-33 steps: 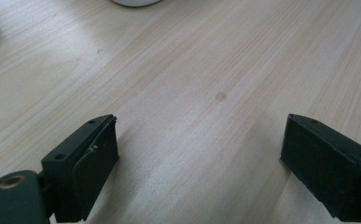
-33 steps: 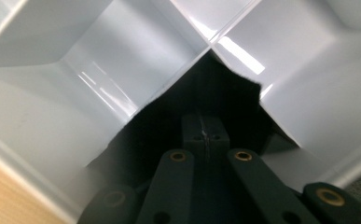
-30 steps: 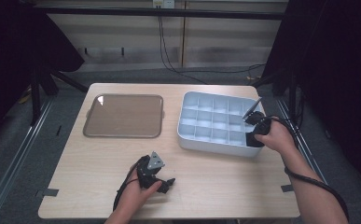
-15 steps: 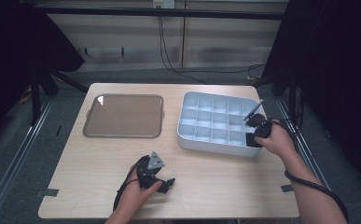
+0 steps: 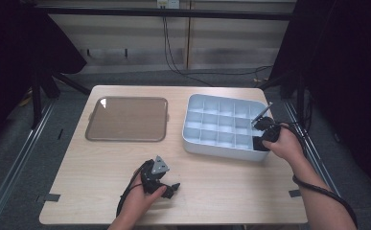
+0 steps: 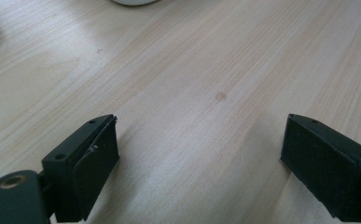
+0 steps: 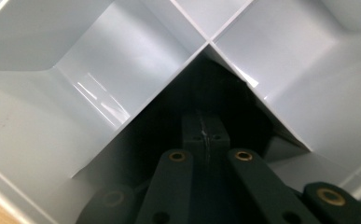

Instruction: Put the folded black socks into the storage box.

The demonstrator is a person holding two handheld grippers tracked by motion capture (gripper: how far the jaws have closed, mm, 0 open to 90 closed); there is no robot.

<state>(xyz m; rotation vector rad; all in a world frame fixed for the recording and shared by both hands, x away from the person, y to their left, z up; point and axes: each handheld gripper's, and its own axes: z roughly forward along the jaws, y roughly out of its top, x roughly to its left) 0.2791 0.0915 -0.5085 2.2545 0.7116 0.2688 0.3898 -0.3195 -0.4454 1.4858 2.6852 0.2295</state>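
We saw the left tool (image 5: 172,187) low in the high view, lying on the bare worktop (image 5: 221,191) in the left hand (image 5: 142,199), its jaws spread wide apart over the wood in its own view (image 6: 199,154). The right tool (image 5: 261,134) sat at the right of the frame, pushed down into a compartment at the near right corner of the white bin (image 5: 221,125). Its jaws were pressed together (image 7: 204,133), with nothing visible between them, inside a shadowed cell. A brown tray (image 5: 128,119) lay at centre left, well apart from the bin.
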